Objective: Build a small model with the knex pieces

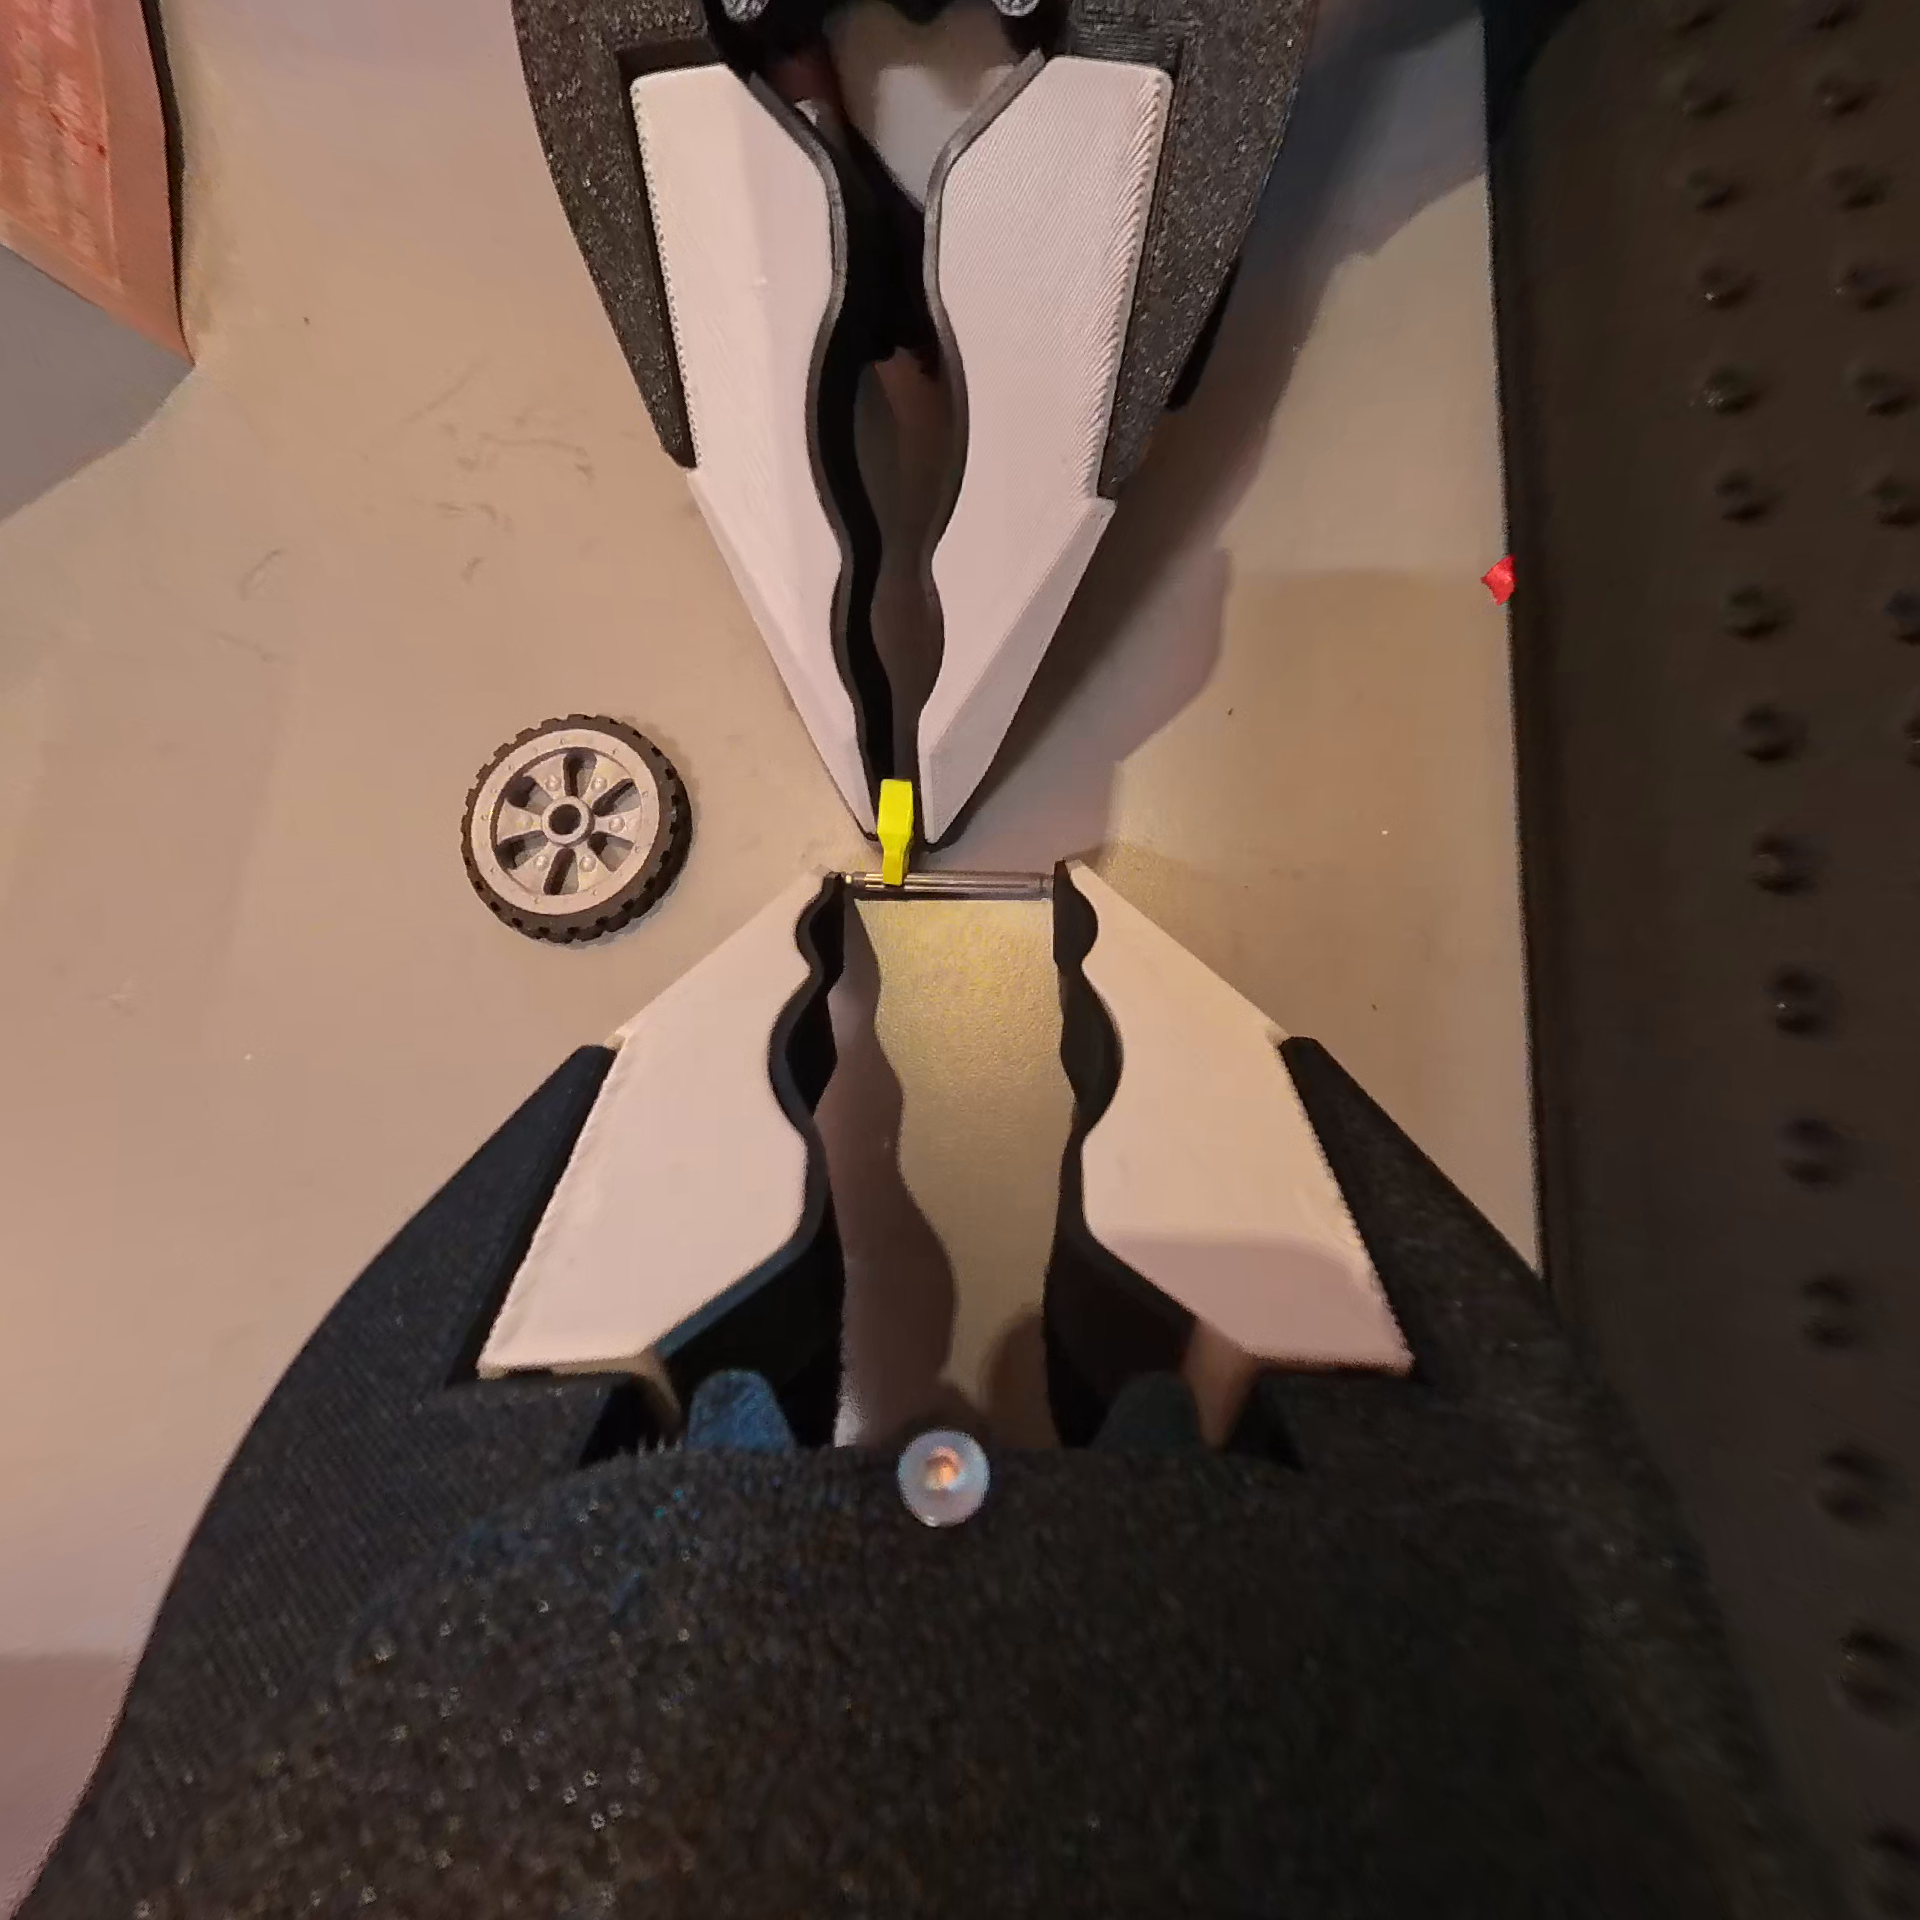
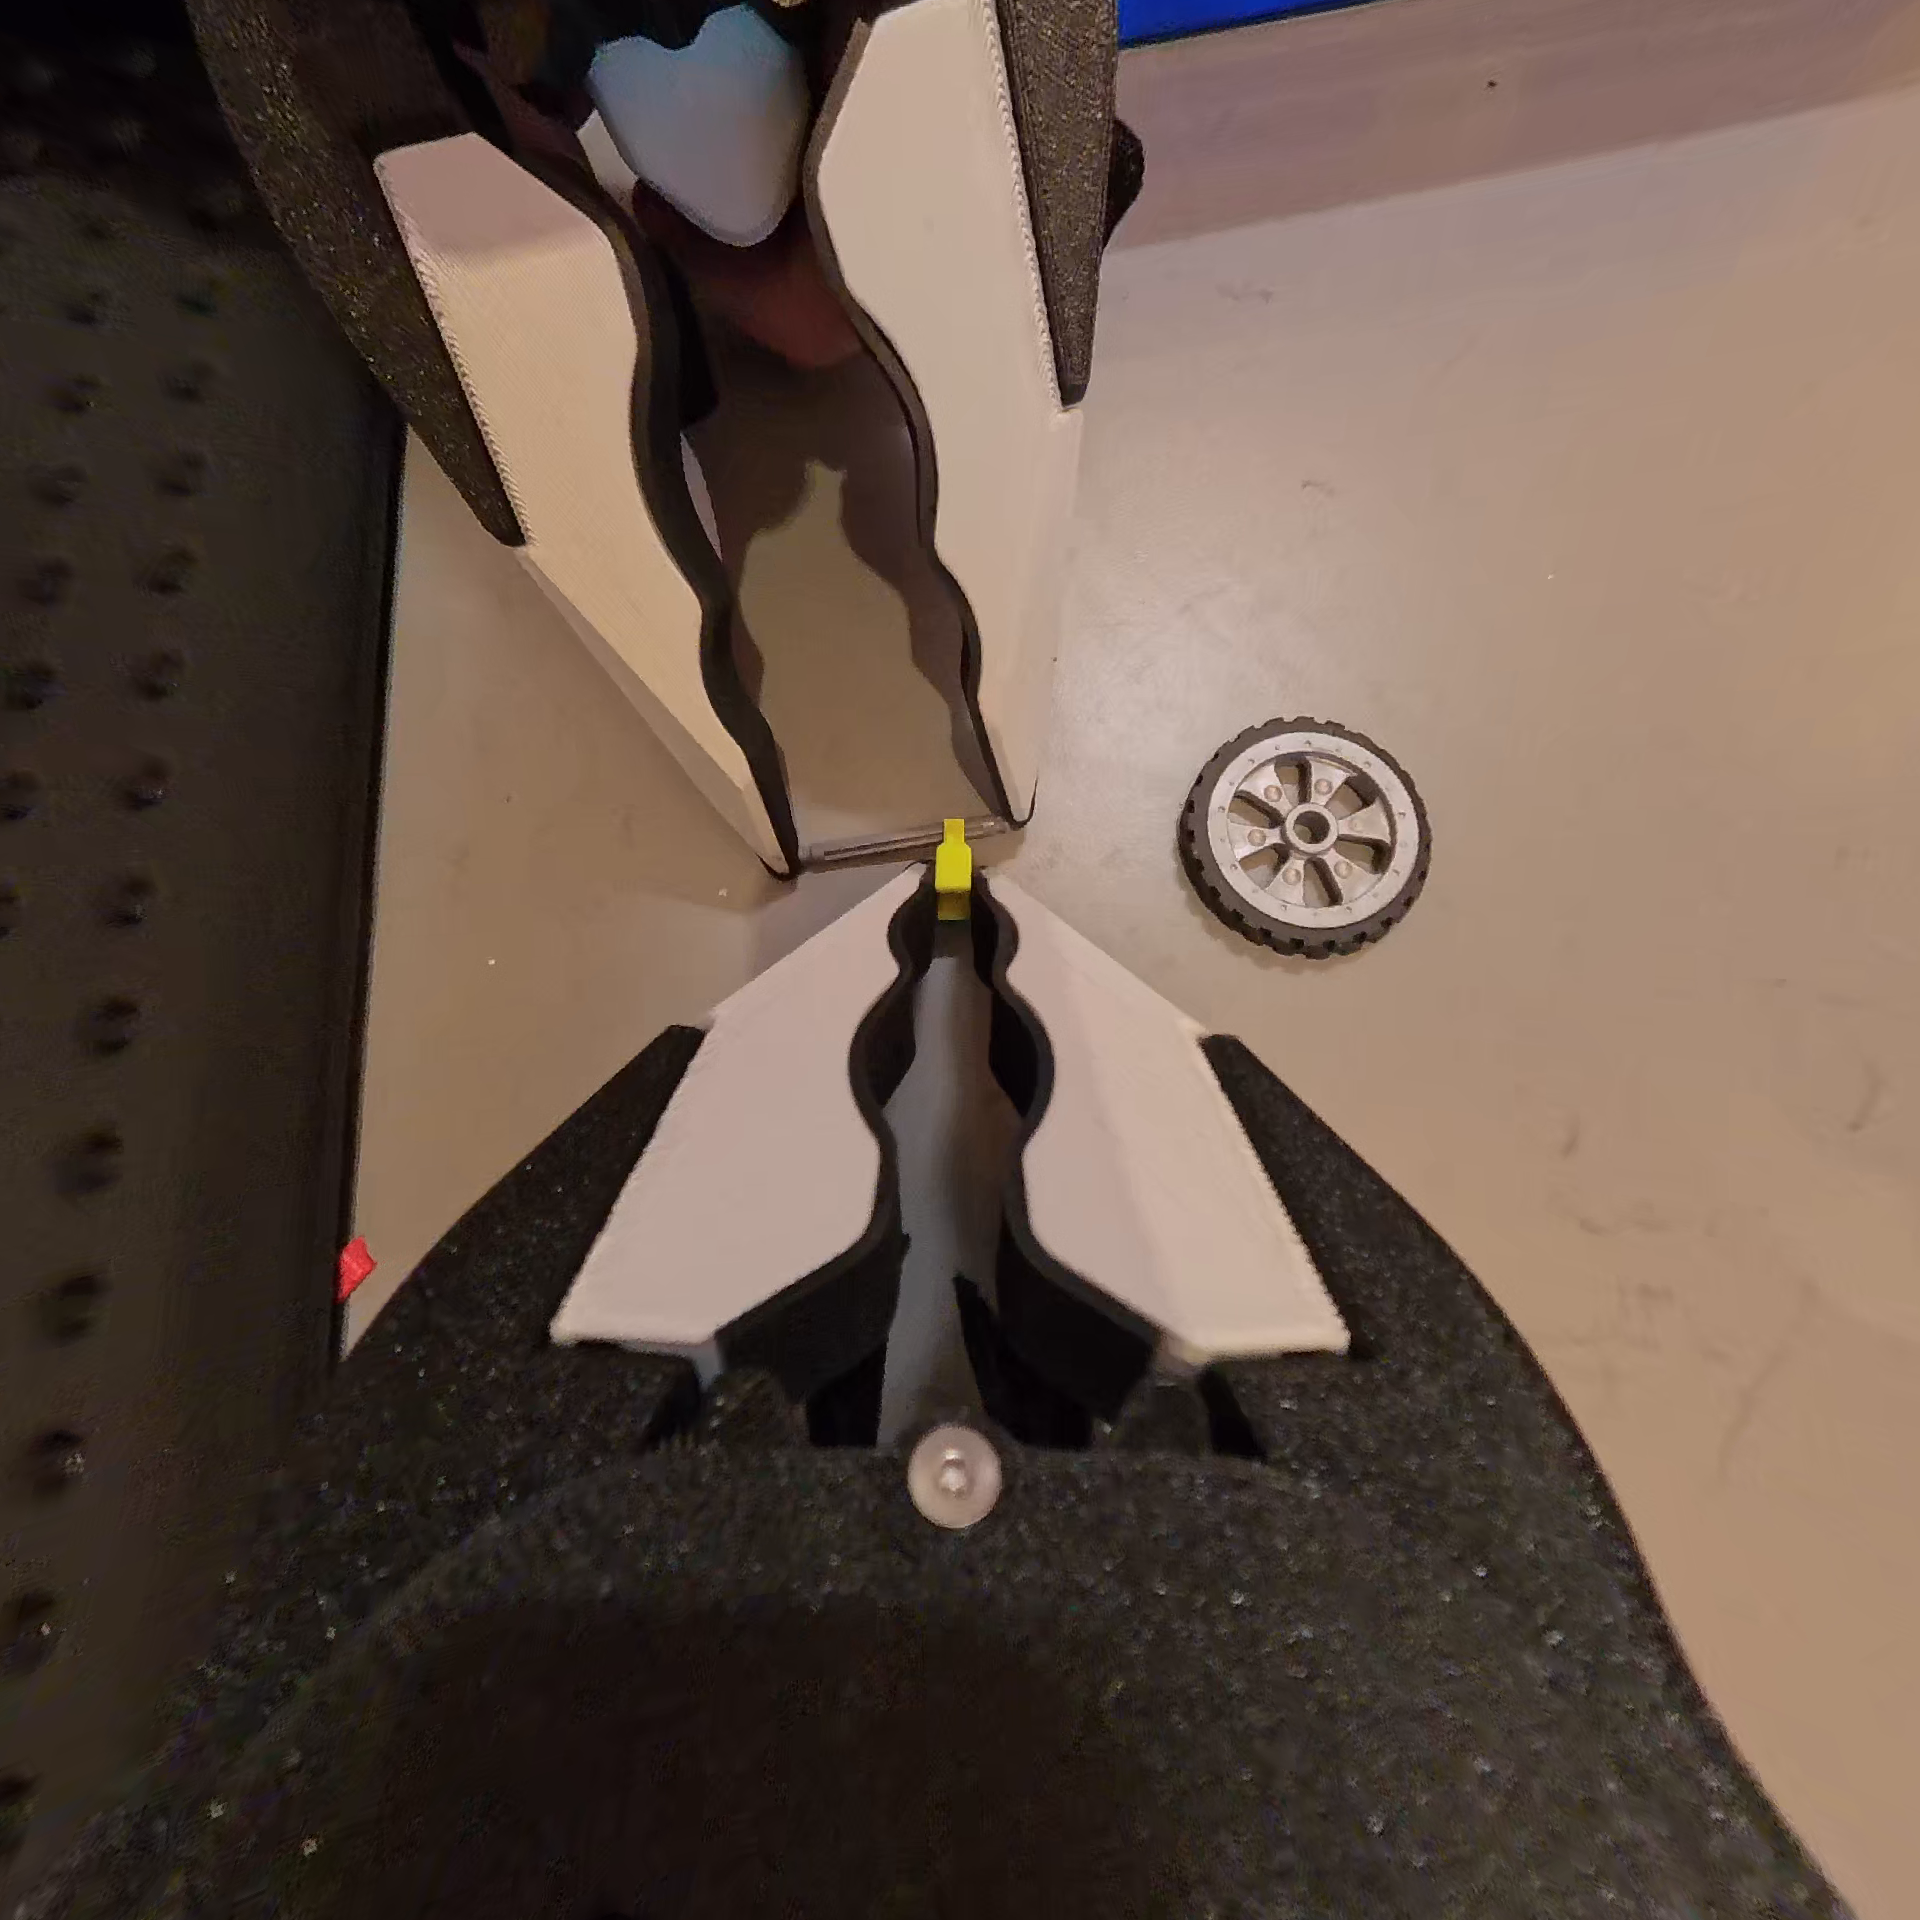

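Note:
My left gripper (image 1: 948, 883) holds a thin metal axle (image 1: 977, 882) by its two ends, lengthwise between its white fingertips, just above the beige table (image 1: 312, 623). My right gripper (image 1: 902, 826) comes in from the opposite side and is shut on a small yellow plastic piece (image 1: 895, 821). The piece's lower end sits on the axle near its left end. In the right wrist view, the right gripper (image 2: 951, 883) pinches the yellow piece (image 2: 953, 862) against the axle (image 2: 883, 844), which is held by the left gripper (image 2: 904, 840).
A toy wheel (image 1: 577, 828) with a black tyre and grey spoked hub lies flat on the table beside the grippers; it also shows in the right wrist view (image 2: 1304, 836). A black dotted mat (image 1: 1714, 831) borders the table, with a small red scrap (image 1: 1498, 579) at its edge. Both grippers' tips are close together, under 4 cm apart.

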Tool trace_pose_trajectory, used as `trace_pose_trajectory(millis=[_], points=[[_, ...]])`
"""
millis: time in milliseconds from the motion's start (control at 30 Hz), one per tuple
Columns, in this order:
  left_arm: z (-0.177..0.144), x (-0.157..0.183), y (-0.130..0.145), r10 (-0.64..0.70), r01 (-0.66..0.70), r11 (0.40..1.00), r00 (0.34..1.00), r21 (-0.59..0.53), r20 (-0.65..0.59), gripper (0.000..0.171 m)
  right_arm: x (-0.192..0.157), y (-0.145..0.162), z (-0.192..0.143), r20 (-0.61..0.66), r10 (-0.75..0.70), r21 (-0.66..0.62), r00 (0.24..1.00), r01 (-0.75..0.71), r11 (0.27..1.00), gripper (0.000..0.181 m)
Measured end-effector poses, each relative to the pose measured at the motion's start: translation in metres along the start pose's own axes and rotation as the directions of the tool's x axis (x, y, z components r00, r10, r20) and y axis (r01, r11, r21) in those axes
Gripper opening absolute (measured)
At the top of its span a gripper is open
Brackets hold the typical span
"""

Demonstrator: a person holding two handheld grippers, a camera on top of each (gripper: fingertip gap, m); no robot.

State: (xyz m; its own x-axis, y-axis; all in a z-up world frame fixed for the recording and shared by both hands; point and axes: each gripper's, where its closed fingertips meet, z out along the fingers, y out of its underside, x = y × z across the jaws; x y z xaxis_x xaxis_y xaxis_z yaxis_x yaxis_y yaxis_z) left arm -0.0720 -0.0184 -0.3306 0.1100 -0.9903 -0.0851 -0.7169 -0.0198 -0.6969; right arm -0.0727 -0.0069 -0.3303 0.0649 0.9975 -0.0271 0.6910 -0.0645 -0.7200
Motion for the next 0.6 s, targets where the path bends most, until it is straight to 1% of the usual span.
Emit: trace_pose_trajectory(millis=[300, 367, 467, 600], points=[[0.0, 0.0001, 0.0003, -0.036, 0.036, 0.999, 0.999, 0.008, -0.003, 0.038, -0.0001, -0.0006, 0.0013, -0.01, -0.062, -0.025, 0.998, 0.062, 0.998, 0.005], [-0.0002, 0.0, 0.0002, -0.033, 0.033, 0.999, 0.999, 0.011, 0.002, 0.038, -0.0002, -0.0007, 0.0015, -0.01, -0.067, -0.045, 0.998, 0.067, 0.997, 0.005], [-0.0003, -0.0002, -0.0001, -0.03, 0.03, 0.999, 1.0, 0.014, 0.008, 0.038, -0.0002, -0.0008, 0.0022, -0.022, -0.106, -0.11, 0.994, 0.103, 0.989, 0.005], [-0.0003, -0.0004, -0.0001, -0.036, 0.036, 0.999, 0.999, 0.016, 0.006, 0.038, -0.0003, -0.0006, 0.0025, -0.005, -0.127, -0.156, 0.992, 0.125, 0.98, 0.005]])
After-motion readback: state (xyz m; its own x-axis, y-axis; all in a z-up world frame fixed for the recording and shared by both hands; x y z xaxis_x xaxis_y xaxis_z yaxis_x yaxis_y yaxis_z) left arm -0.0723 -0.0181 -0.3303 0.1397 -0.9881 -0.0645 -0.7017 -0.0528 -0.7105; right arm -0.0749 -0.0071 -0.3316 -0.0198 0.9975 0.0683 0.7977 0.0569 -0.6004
